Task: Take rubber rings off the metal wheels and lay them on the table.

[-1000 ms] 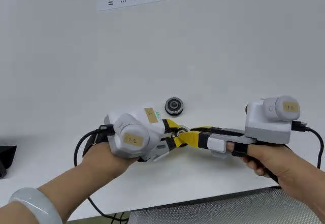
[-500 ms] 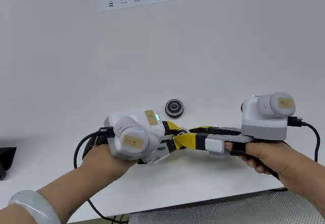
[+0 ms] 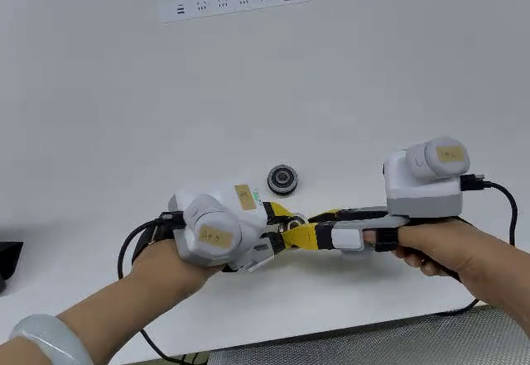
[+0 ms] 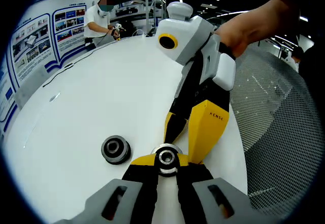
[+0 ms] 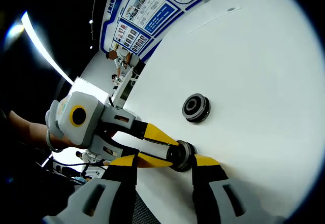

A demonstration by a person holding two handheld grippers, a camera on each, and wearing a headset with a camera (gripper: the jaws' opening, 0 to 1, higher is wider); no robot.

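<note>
One metal wheel (image 4: 166, 158) is held clear of the tabletop (image 3: 331, 295), near the second wheel (image 3: 282, 179) and on the person's side of it. It is clamped by the left hand-held gripper (image 4: 166, 164), seemingly to steady it. The right hand-held gripper (image 5: 182, 162) is closed narrowly on the same wheel from the opposite side, probably so that its rubber ring (image 5: 176, 154) can be pulled off. The second wheel lies flat, ring apparently on.
</note>
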